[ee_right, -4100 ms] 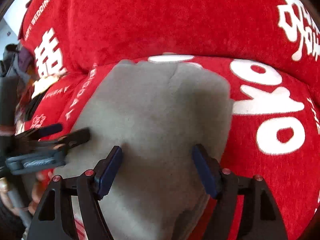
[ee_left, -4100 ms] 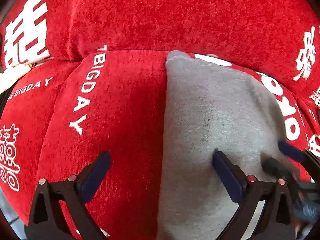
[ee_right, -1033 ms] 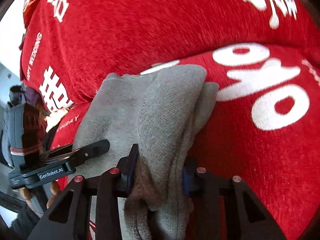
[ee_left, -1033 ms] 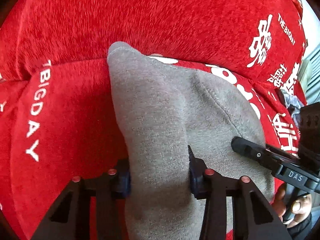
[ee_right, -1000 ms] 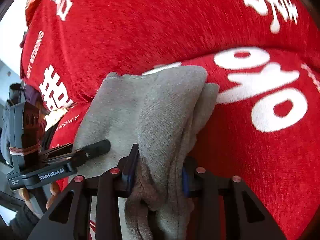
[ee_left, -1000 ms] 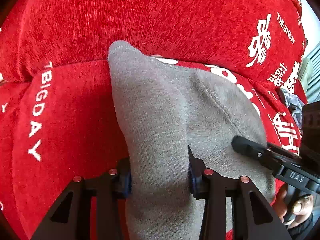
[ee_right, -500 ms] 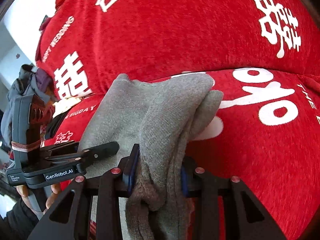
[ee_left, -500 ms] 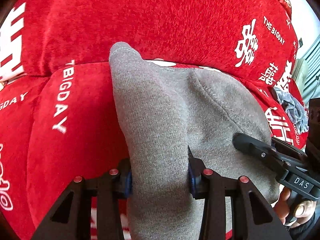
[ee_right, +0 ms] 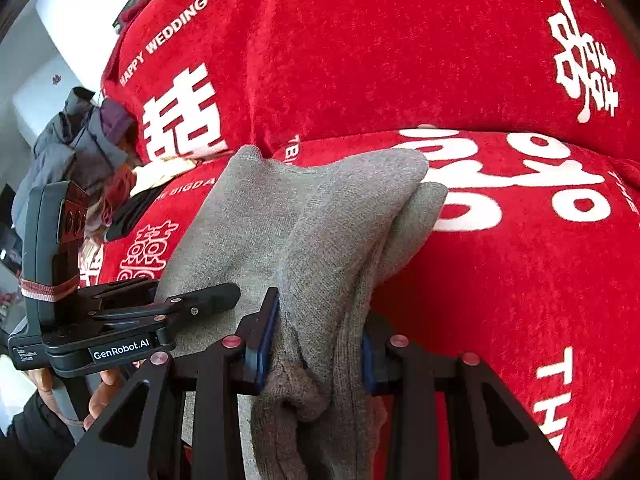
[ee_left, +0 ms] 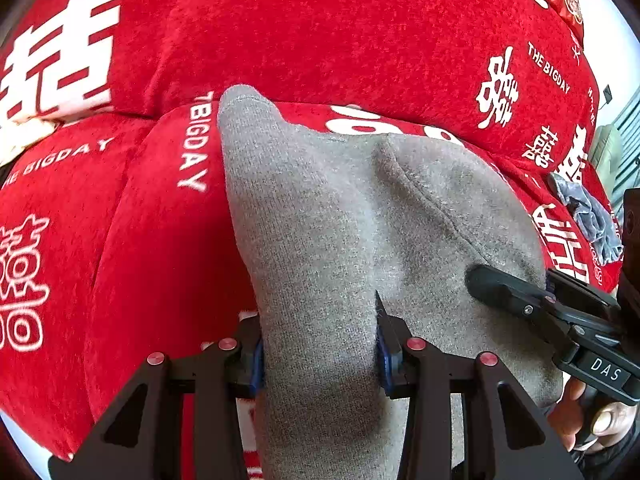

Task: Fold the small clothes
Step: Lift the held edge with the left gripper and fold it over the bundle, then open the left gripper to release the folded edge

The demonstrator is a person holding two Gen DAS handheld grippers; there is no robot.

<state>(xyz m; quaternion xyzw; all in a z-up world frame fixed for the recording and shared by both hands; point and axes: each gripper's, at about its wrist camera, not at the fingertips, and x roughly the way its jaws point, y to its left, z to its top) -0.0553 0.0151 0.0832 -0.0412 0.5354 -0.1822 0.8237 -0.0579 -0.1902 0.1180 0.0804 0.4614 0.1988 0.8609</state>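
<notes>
A small grey knit garment (ee_left: 360,216) lies on a red sofa cover and is pulled up at its near edge. My left gripper (ee_left: 320,352) is shut on the garment's left near part, the cloth bunched between its blue pads. My right gripper (ee_right: 316,344) is shut on the garment's right near part (ee_right: 328,240), where several layers are gathered. Each gripper shows in the other's view: the right one (ee_left: 532,300) at the right, the left one (ee_right: 168,308) at the left.
The red plush sofa cover (ee_left: 320,32) with white lettering fills both views; its backrest (ee_right: 380,40) rises just behind the garment. A crumpled grey-blue cloth (ee_left: 592,220) lies at the far right. Grey and purple clothes (ee_right: 80,136) are piled at the sofa's left end.
Both grippers stay shut on the grey garment and have lifted and drawn back a little with it; more of the sofa and the room shows at the edges.
</notes>
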